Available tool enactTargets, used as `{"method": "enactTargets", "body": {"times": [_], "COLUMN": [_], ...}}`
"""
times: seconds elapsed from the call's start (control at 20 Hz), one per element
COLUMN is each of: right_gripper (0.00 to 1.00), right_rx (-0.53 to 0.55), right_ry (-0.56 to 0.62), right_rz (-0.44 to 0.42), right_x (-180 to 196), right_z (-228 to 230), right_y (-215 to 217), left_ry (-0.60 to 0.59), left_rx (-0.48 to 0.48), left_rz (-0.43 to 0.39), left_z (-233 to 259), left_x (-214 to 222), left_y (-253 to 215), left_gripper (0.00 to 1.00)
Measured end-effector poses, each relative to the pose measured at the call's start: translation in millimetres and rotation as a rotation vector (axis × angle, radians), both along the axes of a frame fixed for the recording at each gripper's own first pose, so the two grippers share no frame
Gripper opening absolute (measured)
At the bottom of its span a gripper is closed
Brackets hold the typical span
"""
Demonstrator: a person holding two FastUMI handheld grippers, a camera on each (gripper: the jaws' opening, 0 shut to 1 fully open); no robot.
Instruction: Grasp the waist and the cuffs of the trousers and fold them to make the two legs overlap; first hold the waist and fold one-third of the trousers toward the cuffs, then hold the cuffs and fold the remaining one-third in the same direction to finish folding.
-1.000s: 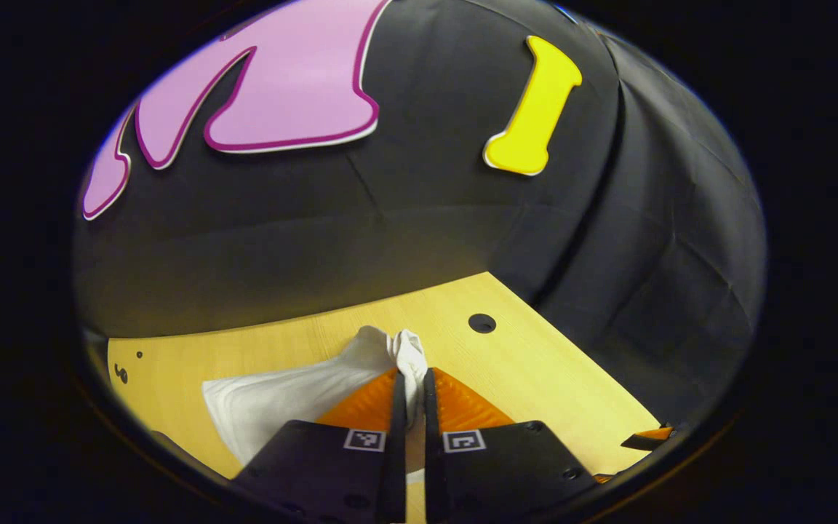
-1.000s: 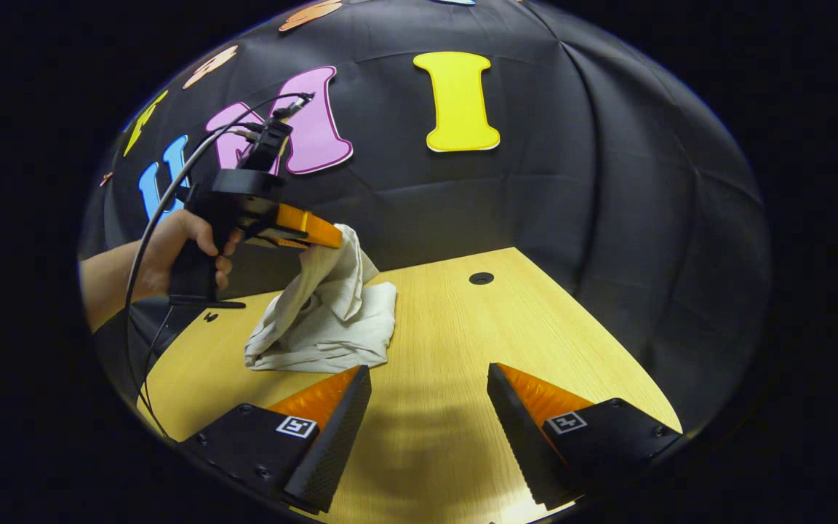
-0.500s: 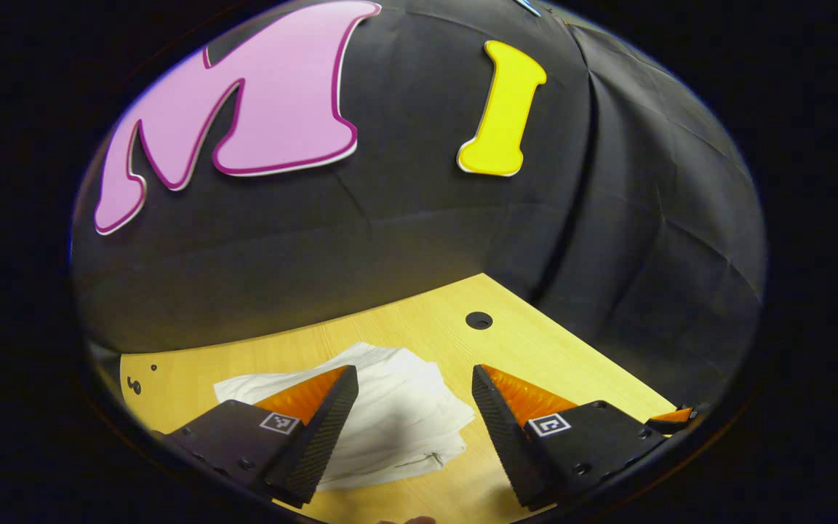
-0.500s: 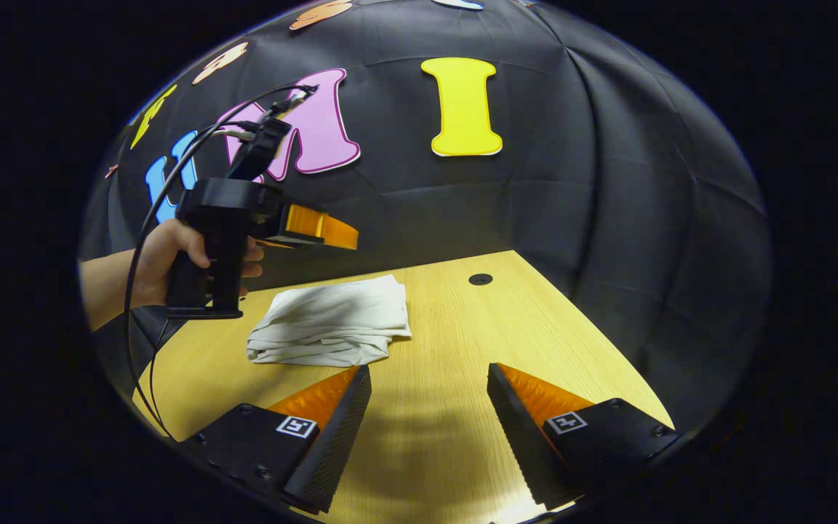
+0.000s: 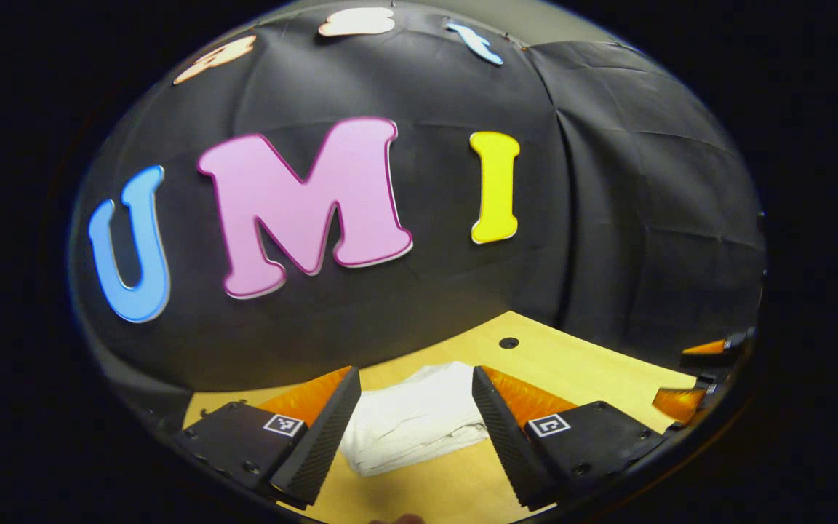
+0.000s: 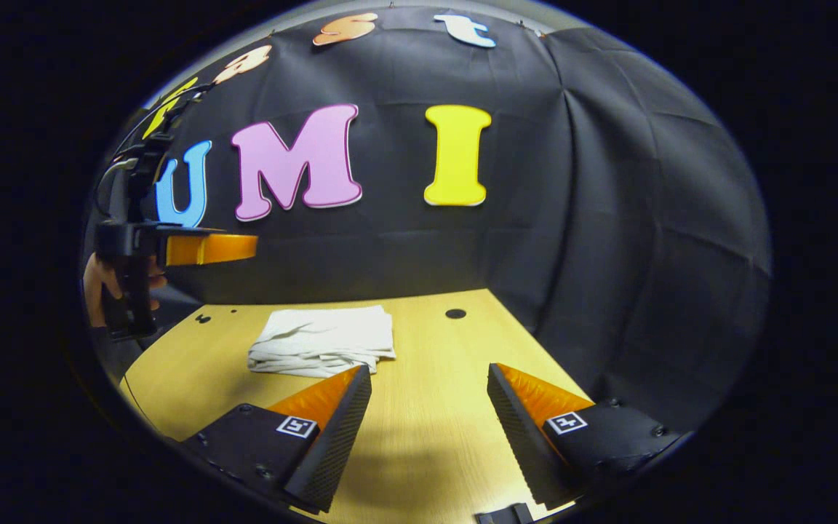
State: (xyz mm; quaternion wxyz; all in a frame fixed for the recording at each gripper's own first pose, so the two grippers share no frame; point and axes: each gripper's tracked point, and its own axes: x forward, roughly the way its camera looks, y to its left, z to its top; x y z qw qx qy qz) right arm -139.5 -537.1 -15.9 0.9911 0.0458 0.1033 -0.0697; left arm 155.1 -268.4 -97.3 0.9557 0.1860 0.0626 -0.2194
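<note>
The white trousers (image 5: 415, 418) lie folded into a compact flat stack on the wooden table (image 5: 579, 364). My left gripper (image 5: 415, 429) is open, held above and behind the stack with nothing between its fingers. In the right gripper view the folded trousers (image 6: 324, 339) rest at the left middle of the table (image 6: 433, 437). My right gripper (image 6: 426, 429) stands open over bare wood, to the right of the stack and nearer than it. The left gripper (image 6: 201, 247) hangs high at the far left, held by a hand (image 6: 95, 287).
A round hole (image 6: 455, 314) sits in the table near the back edge, right of the trousers. Small dark holes (image 6: 202, 318) mark the table's back left. The black cloth wall closes the back and right sides. The right gripper's fingers (image 5: 703, 348) show at the left gripper view's right edge.
The left gripper let go of the trousers, opened, and drew up and back. The cloth dropped into a flat folded stack. The right gripper stayed open and tilted slightly upward.
</note>
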Motion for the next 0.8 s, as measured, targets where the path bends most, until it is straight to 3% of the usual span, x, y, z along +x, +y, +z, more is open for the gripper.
{"method": "enactTargets", "body": {"times": [0.15,0.3,0.65,0.8], "right_gripper": [0.98,0.98,0.98,0.98], "right_rx": [-0.012,-0.106,-0.158,-0.126], "right_ry": [-0.01,0.008,0.025,0.031], "right_rz": [0.014,0.038,0.157,0.191], "right_x": [-35.6,-72.0,-130.2,-145.7], "right_z": [23.2,37.3,58.0,56.5], "right_y": [18.4,32.9,94.8,122.0], "left_ry": [-0.002,0.033,0.002,0.015], "left_rx": [-0.07,-0.122,-0.148,-0.153], "left_rz": [0.023,0.086,0.225,0.281], "left_z": [24.1,27.8,27.0,13.1], "left_x": [-67.4,-120.0,-219.9,-250.9], "left_y": [35.5,78.3,175.3,209.7], "left_gripper": [0.96,0.96,0.96,0.96]}}
